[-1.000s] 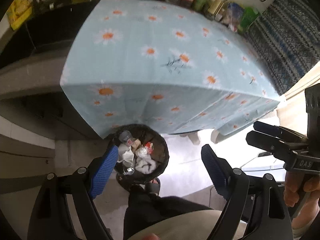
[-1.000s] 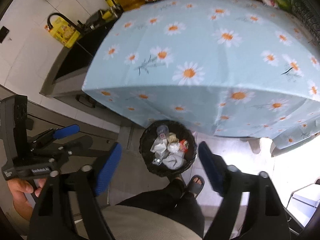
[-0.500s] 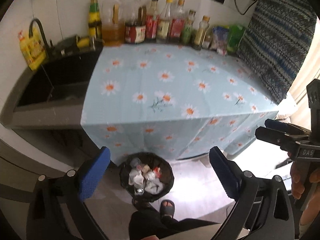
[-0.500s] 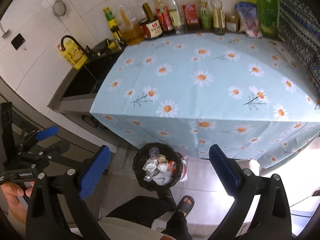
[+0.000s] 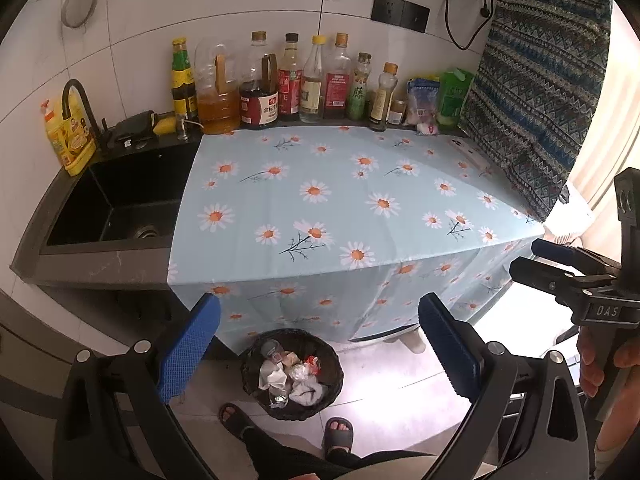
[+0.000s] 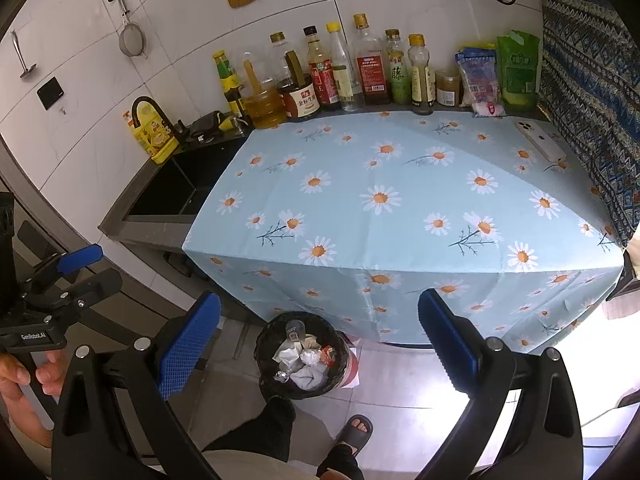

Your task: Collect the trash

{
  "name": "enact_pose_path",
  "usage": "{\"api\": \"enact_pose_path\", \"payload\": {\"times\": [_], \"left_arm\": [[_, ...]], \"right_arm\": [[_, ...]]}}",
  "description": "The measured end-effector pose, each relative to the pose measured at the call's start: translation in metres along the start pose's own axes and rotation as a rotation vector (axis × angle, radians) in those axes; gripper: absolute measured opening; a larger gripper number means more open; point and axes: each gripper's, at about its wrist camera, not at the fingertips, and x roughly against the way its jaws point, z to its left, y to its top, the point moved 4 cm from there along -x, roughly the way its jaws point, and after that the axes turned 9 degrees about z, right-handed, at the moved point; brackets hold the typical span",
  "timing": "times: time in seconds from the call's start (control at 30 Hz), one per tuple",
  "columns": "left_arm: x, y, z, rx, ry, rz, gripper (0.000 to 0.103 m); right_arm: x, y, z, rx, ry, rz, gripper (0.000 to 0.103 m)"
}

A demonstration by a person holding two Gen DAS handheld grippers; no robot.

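Black bin (image 5: 292,374) smaller below than before, both claws (image 5: 318,344) (image 6: 318,342) wide, empty.

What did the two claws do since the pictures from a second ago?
Both claws rose and tipped up: the trash bin they hung close over now looks smaller and lower, and the bottles along the wall have come into view. The left claw and right claw spread a little wider; neither took hold of anything. The bin, its crumpled trash and the daisy tablecloth stayed put.
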Motion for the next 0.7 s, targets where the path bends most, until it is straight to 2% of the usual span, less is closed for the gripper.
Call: {"api": "enact_pose_path", "payload": {"times": [0.5,0.57,0.7], "left_arm": [[0.004,0.006,0.014,0.015,0.003,0.005,0.096],[0.009,0.005,0.018,0.045,-0.004,-0.022,0.096],[0.010,0.006,0.023,0.066,-0.001,-0.020,0.096]], "right_arm": [[0.011,0.007,0.004,-0.001,-0.013,-0.029,0.098],[0.013,0.007,0.002,-0.005,-0.013,-0.029,0.098],[0.016,0.008,-0.003,-0.013,-0.024,-0.040,0.098]]}}
